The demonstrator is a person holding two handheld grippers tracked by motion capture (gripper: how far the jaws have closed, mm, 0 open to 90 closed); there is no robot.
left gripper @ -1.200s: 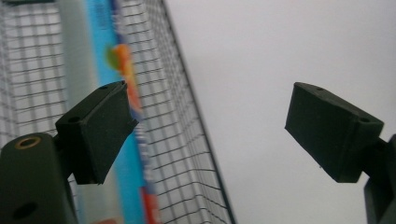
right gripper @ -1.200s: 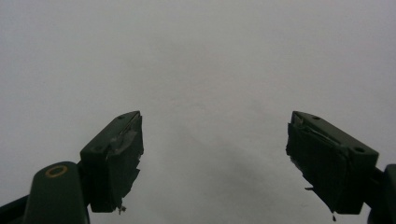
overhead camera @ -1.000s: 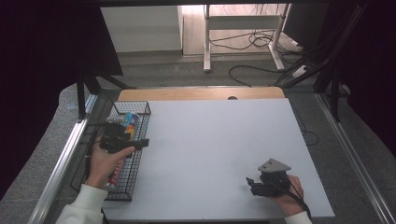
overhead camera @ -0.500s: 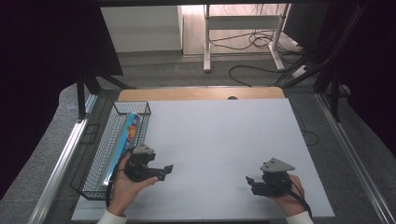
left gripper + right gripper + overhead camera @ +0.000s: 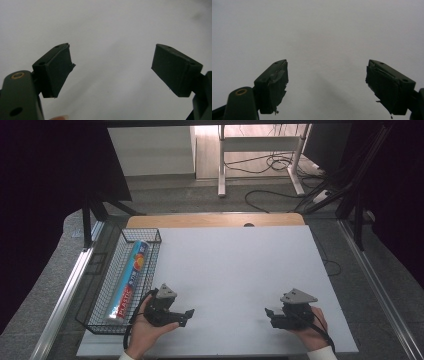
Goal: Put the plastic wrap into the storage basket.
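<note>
1. At the far left of the bench (image 5: 240, 265), a black wire basket (image 5: 102, 292) sits along the edge, and a roll of plastic wrap (image 5: 128, 282) lies inside it, resting on the mesh.
2. That roll's long axis runs away from me, near end by the basket's front corner, far end toward the basket's back wall.
3. Just right of the basket is my left gripper (image 5: 186, 315), down low over the white surface; its fingers (image 5: 56, 70) are spread apart with nothing between them, only bare bench beyond.
4. The roll lies to the left of those fingers, which point the other way, toward the middle of the bench, so I judge a turn back leftward would be needed to reach it.
5. My left hand is plainly the nearer one.
6. Far right, my right gripper (image 5: 270, 314) rests near the front edge, well apart from the basket, fingers (image 5: 273, 85) likewise released and empty, though the pads look frayed, possibly torn tape.
</note>
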